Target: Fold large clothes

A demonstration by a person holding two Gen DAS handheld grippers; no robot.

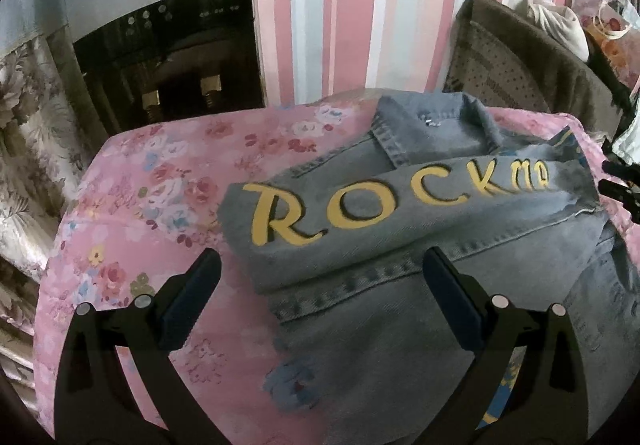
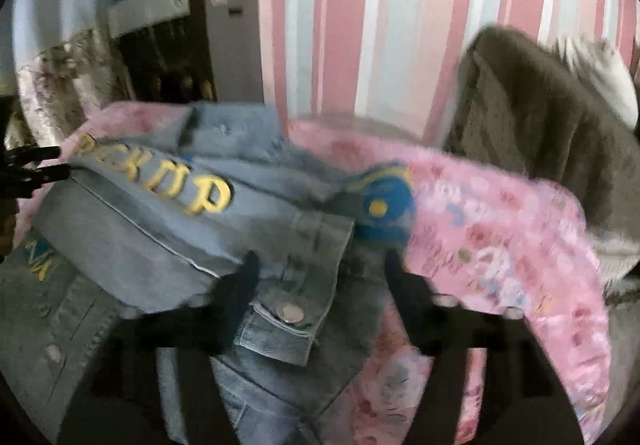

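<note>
While jaws gape | denim jacket (image 1: 420, 229) near pink cloth (image 1: 132, 205) edge

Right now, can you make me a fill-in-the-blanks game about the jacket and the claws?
1. The denim jacket lies on a floral cloth whose main colour is ____.
2. The big letters on the jacket are ____.
3. The left claw is ____, gripping nothing.
4. Between the right claw's fingers shows a cuff with a metal ____.

Missing words: pink; yellow; open; button
</note>
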